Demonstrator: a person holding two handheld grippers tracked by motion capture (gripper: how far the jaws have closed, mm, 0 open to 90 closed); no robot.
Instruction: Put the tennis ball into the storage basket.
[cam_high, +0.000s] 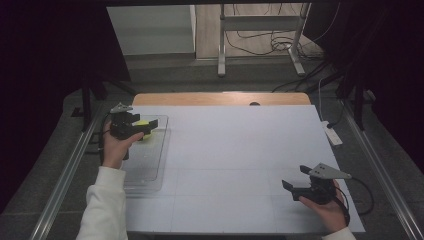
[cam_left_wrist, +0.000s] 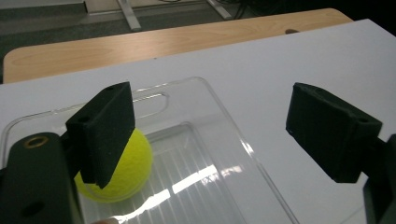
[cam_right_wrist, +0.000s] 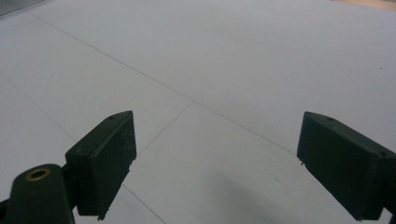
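Nearest to me in the high view, my right gripper (cam_high: 295, 189) rested low over the white table (cam_high: 240, 150), and in the right gripper view its jaws stood wide apart with nothing but bare board between them. It had no part in the work at that point, as far as I could judge.

Farther off, at the table's left, my left gripper (cam_high: 145, 125) hung over the clear tray (cam_high: 150, 172). In the left gripper view its jaws were parted, neither pad pressing on anything. The yellow tennis ball (cam_left_wrist: 126, 170) sat on the ribbed floor of the tray (cam_left_wrist: 224, 154), near its far end by the handle slot; it lay behind and below the left pad, not between the two, and free of any grip.

I took this to be the step of placing the ball in the tray, with the let-go done and the ball at rest. The next move, by my reckoning, called for lifting the left gripper clear without clipping the ball or the tray's wall, so the ball would not roll. Beyond the tray lay the wooden table edge (cam_left_wrist: 154, 44).
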